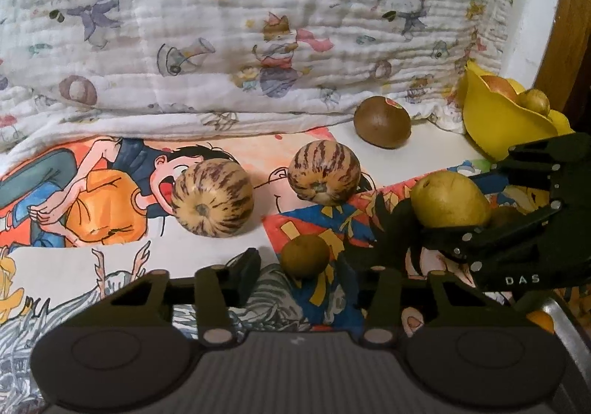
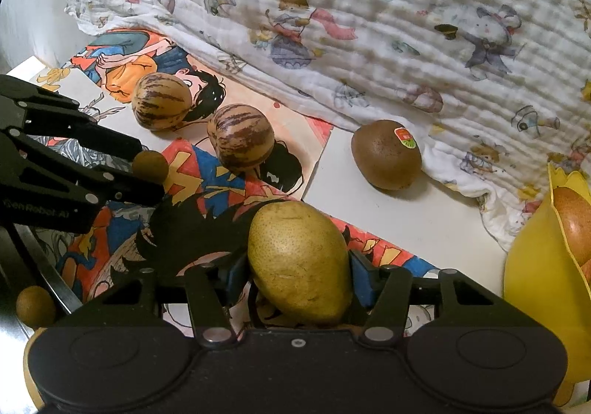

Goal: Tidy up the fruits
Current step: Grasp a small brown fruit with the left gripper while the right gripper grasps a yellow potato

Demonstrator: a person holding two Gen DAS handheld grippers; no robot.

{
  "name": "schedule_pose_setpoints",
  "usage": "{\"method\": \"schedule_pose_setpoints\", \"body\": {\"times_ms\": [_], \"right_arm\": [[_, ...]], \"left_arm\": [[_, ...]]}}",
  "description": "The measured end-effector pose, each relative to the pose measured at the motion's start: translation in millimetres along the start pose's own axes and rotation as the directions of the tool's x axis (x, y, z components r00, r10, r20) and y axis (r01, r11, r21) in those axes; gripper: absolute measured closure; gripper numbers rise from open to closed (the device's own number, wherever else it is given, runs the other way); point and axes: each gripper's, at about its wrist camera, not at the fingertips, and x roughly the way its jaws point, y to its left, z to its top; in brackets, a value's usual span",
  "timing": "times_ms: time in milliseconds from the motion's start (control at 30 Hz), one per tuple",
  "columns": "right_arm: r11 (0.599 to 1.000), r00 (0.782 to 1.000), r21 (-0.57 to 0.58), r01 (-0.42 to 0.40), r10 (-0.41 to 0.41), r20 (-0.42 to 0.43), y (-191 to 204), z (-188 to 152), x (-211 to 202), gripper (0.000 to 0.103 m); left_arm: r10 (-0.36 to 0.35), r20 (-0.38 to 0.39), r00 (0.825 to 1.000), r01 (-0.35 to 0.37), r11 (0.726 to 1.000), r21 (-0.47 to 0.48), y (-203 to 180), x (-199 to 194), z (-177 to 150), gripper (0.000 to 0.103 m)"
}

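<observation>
A yellow-green pear (image 2: 299, 262) sits between the blue pads of my right gripper (image 2: 295, 279), which is shut on it from both sides. The left wrist view shows the same pear (image 1: 448, 199) in the right gripper (image 1: 461, 203). My left gripper (image 1: 301, 268) stands open around a small round brown fruit (image 1: 304, 255), with a gap showing beside its left finger (image 1: 245, 266). The right wrist view shows that small fruit (image 2: 149, 167) at the tip of the left gripper (image 2: 147, 173). Both fruits are low over the comic-print sheets (image 2: 207, 177).
Two striped melons (image 1: 212, 197) (image 1: 324, 172) and a stickered kiwi (image 1: 382, 122) lie ahead. A yellow bowl (image 1: 491, 118) holding fruit stands at the right. A printed quilt (image 1: 258, 26) rises behind. A metal tray's rim (image 2: 48, 277) and another small brown fruit (image 2: 35, 306) are nearby.
</observation>
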Motion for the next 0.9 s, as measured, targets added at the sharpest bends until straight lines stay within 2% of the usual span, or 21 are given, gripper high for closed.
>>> {"method": "schedule_pose_setpoints", "body": {"times_ms": [300,400,633,733,900], "right_arm": [[1.000,1.000,0.004,0.001,-0.001,0.008,0.4,-1.3,-0.7,0.044],[1.000,1.000,0.003,0.002,-0.002,0.008,0.6,-1.3,-0.6,0.044],[1.000,1.000,0.001,0.011,-0.011,0.016,1.5,-2.7,-1.8,0.045],[1.000,1.000,-0.003,0.017,-0.017,0.017,2.6,-2.6,-2.0,0.045],[1.000,0.999,-0.001,0.027,-0.027,0.040,4.4,-4.7,-3.9,0.045]], "left_arm": [[-0.019,0.005,1.000,0.019,1.000,0.003,-1.1,0.9,0.3,0.055],[-0.026,0.007,1.000,0.026,1.000,0.008,-2.1,1.3,-0.2,0.061],[-0.032,0.022,0.999,0.032,0.999,0.011,-2.1,0.3,-2.5,0.064],[-0.032,0.028,0.999,0.032,0.999,0.002,0.4,0.3,-2.6,0.071],[-0.042,0.032,0.999,0.042,0.999,-0.015,1.3,-1.6,-4.0,0.072]]}}
